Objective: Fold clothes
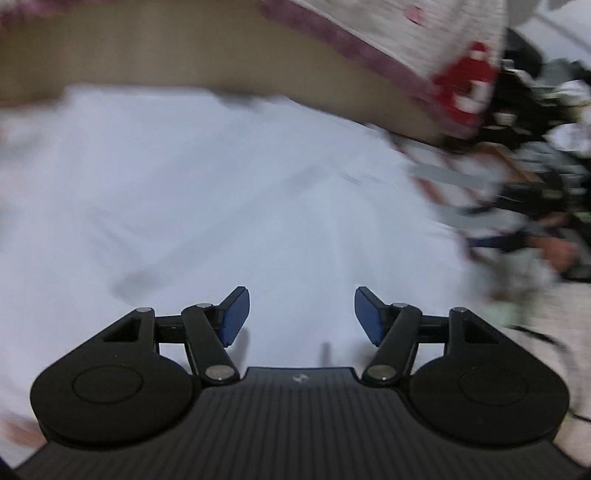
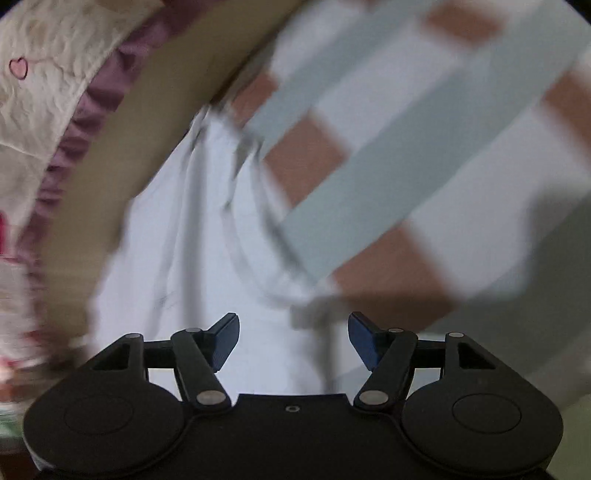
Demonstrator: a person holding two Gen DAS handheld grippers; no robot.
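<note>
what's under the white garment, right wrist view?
The white garment lies partly on a tan surface and partly on a cloth with grey, white and brown blocks. What lies beneath its middle is covered; the frame is blurred.

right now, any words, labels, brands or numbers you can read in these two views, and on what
None readable.
Left hand-held gripper: small emblem on its ribbed body, no letters legible.
Quilt: red patch with white shapes at its corner, too blurred to read.
Quilt, right wrist view: small heart outline, a sign only, no text.
White garment: no print visible.
</note>
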